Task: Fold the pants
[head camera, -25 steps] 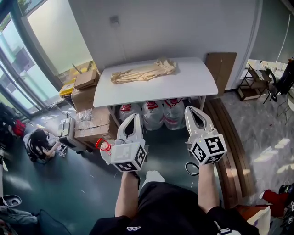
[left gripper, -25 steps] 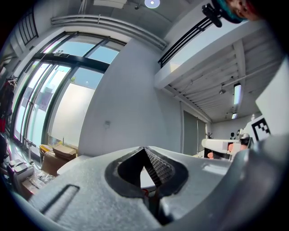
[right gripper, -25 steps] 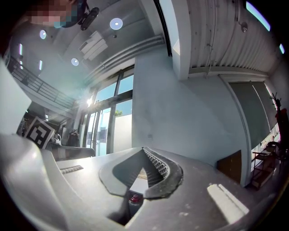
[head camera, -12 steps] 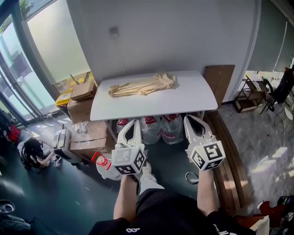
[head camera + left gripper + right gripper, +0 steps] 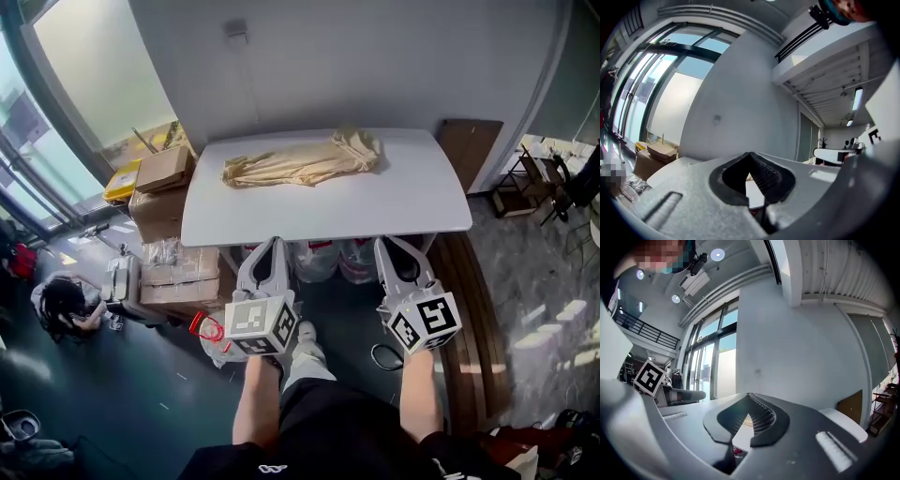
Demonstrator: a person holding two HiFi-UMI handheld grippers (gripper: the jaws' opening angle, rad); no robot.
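Beige pants (image 5: 300, 161) lie crumpled along the far half of the white table (image 5: 375, 202), waistband end to the right. My left gripper (image 5: 273, 244) and right gripper (image 5: 386, 244) are held side by side just short of the table's near edge, pointing level at it. Both are shut with nothing between the jaws. In the left gripper view the jaws (image 5: 750, 155) meet at the tip, and a sliver of the pants (image 5: 749, 176) shows through the gap behind it. The right gripper (image 5: 749, 395) looks the same, with the pants (image 5: 747, 421) seen beyond.
Cardboard boxes (image 5: 162, 171) are stacked left of the table, with more (image 5: 178, 274) lower down. Water jugs (image 5: 319, 262) stand under the table. A wooden board (image 5: 476, 142) leans at the right. A person (image 5: 61, 305) crouches on the floor at left.
The table and pants have drawn nearer in the head view as I walked up. Both grippers now reach its near edge and stay shut.
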